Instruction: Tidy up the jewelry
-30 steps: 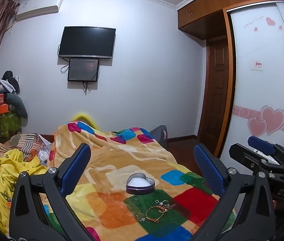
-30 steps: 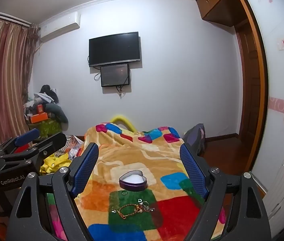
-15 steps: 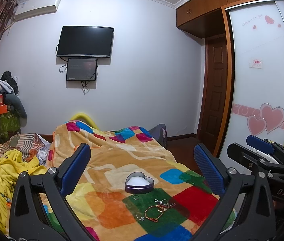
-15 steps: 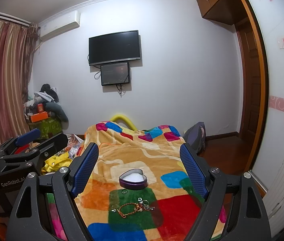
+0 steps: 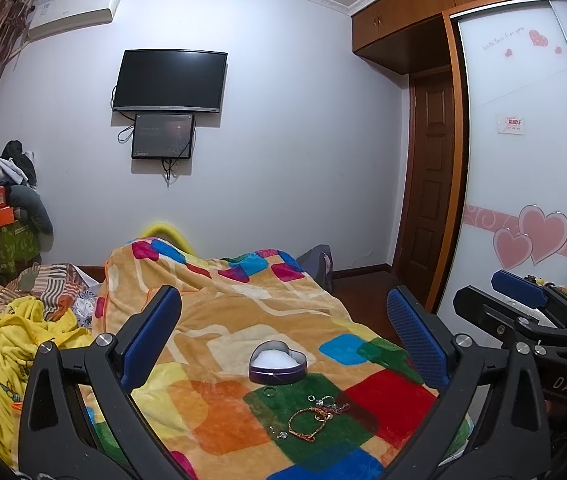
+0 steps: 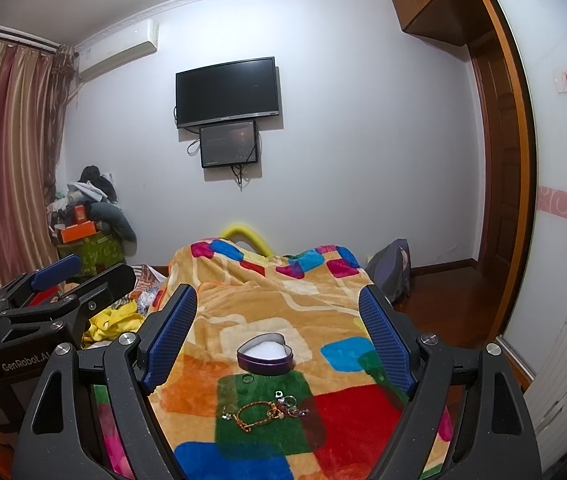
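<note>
A bedroom with a pale wall carrying a black television [image 5: 169,81] and a smaller dark screen [image 5: 163,136] mounted directly below it. A wooden wardrobe [image 5: 435,12] with a heart-patterned sliding door stands along one side. A bed covered by a patchwork blanket [image 5: 251,320] in orange, green, red, blue and yellow fills the middle of the room. The left claw [image 5: 283,344] is held above the near end of the bed with its blue-padded fingers spread wide and nothing between them. The right claw [image 6: 279,344] is held beside it, also spread wide and empty. Each claw appears at the edge of the other's view. Near the foot edge of the bed, a purple heart-shaped tin [image 5: 277,367] sits open on the blanket, showing white lining inside. Just in front of the tin, on a green patch, lies a single small ring [image 5: 269,391]. Closer to the near edge lies a gold and red bracelet [image 5: 306,424] in a loose loop, touching a small cluster of silver rings and charms [image 5: 325,402]. A tiny clear earring [image 5: 282,435] lies just beside the bracelet
</note>
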`<action>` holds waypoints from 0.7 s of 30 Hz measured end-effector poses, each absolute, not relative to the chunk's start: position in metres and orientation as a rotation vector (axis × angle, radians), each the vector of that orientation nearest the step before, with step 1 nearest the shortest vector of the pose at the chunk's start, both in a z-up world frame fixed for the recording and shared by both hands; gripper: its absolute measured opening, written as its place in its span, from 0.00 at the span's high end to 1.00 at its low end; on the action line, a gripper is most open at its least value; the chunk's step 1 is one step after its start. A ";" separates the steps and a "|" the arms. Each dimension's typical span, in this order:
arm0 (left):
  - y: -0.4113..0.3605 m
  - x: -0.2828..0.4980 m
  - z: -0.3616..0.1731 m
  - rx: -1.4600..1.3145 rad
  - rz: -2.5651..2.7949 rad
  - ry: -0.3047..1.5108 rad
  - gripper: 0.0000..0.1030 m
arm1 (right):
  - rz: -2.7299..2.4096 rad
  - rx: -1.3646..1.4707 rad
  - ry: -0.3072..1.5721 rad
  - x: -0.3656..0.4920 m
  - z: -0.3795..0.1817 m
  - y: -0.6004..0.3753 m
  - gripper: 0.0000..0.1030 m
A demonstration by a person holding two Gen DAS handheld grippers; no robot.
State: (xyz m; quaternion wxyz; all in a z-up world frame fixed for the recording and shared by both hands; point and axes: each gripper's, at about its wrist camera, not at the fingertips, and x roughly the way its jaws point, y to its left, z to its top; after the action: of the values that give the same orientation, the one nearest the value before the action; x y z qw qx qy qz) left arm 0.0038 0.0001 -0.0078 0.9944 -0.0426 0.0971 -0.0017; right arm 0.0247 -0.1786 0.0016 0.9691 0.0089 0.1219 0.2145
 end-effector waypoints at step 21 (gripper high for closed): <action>0.000 0.006 -0.009 -0.085 -0.002 0.198 0.00 | 0.432 0.020 0.247 0.025 0.000 -0.179 0.22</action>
State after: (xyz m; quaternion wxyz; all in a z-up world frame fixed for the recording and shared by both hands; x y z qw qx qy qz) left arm 0.0062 0.0001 -0.0087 0.9942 -0.0424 0.0989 -0.0009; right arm 0.0248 -0.1791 0.0004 0.9691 0.0097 0.1222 0.2139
